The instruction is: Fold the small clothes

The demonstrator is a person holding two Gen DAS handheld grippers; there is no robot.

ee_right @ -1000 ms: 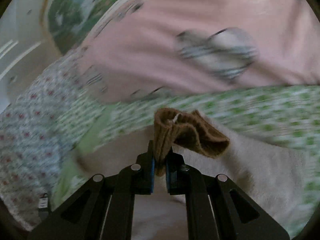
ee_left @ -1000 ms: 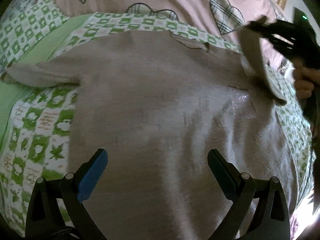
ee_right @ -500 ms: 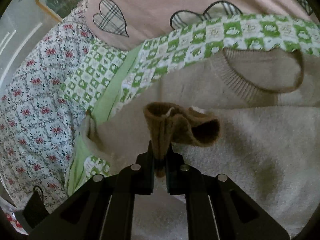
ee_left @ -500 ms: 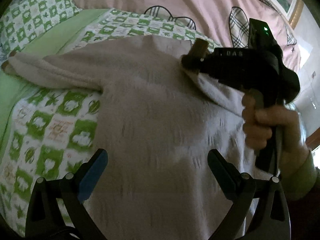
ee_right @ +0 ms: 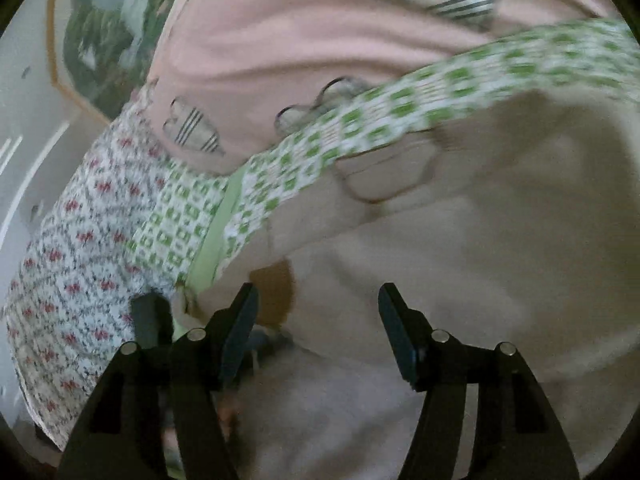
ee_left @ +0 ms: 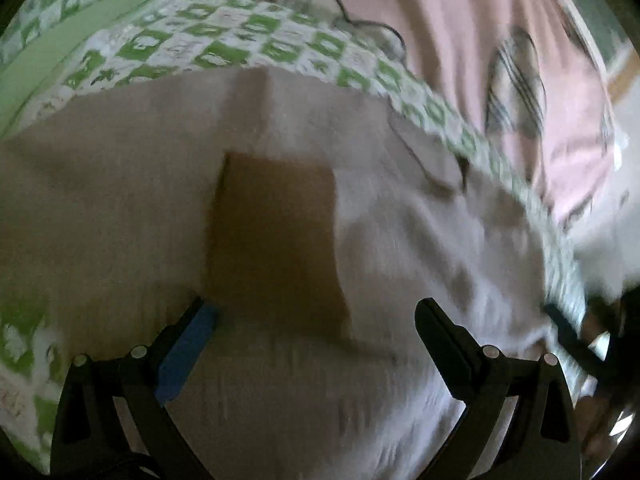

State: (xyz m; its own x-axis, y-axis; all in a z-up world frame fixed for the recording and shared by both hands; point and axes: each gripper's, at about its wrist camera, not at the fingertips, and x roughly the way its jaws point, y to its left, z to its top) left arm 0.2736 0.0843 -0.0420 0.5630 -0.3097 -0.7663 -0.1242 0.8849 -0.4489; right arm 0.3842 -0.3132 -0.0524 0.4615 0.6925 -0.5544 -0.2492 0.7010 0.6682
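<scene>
Beige sweater (ee_left: pixel 400 240) spread flat on green-checked bedding (ee_left: pixel 224 40), brown cuff (ee_left: pixel 276 240) lying on it, pink heart-patched pillow (ee_right: pixel 300 40) behind, framed picture (ee_right: pixel 104 32) on wall, left tongs (ee_left: pixel 316 324) wide open and empty, right tongs (ee_right: pixel 318 312) opening, nothing between.

Both pictures are smeared and fuzzy. The beige sweater (ee_left: pixel 400 240) runs off the bottom of the left view. The brown cuff (ee_right: pixel 276 292) is partly hidden behind the right tool (ee_right: pixel 318 320). A dark shape (ee_left: pixel 592 340) at the right edge is too blurry to tell.
</scene>
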